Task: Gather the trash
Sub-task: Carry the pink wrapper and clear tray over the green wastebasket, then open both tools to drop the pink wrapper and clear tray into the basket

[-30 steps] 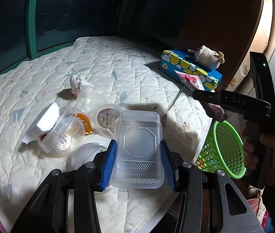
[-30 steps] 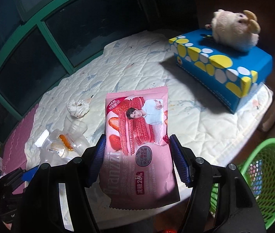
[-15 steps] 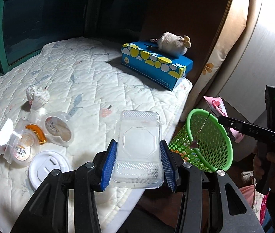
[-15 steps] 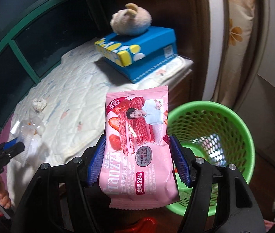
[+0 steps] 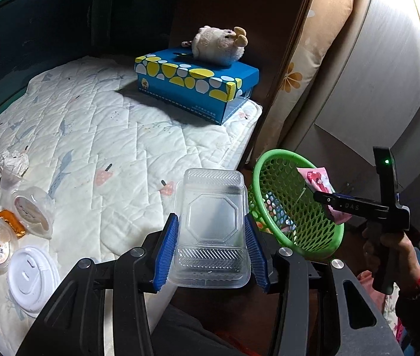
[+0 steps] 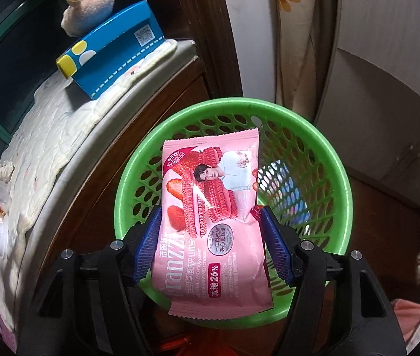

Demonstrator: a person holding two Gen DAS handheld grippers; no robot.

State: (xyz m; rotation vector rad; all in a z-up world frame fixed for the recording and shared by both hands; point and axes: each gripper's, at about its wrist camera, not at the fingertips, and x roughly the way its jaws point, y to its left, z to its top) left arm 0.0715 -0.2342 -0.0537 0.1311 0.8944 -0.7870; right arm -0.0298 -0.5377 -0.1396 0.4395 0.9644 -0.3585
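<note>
My left gripper (image 5: 211, 247) is shut on a clear plastic clamshell box (image 5: 212, 231), held over the edge of the quilted table near the green mesh basket (image 5: 298, 231). My right gripper (image 6: 210, 243) is shut on a pink strawberry cookie wrapper (image 6: 212, 216), held right above the mouth of the green basket (image 6: 340, 178). In the left wrist view the right gripper (image 5: 328, 198) shows at the right with the wrapper (image 5: 313, 176) over the basket rim. Some colourful trash lies in the basket.
On the white quilt (image 5: 106, 136) lie clear jelly cups (image 5: 32, 213), a white cup lid (image 5: 30, 279) and a crumpled tissue (image 5: 11, 161). A blue and yellow box (image 5: 198, 86) with a plush toy (image 5: 218, 47) stands at the back. A floral curtain (image 5: 307, 68) hangs behind the basket.
Both grippers swung right, away from the table. The right gripper carried the pink wrapper from beside the basket to directly above it. The left gripper brought the clamshell box closer to the basket.
</note>
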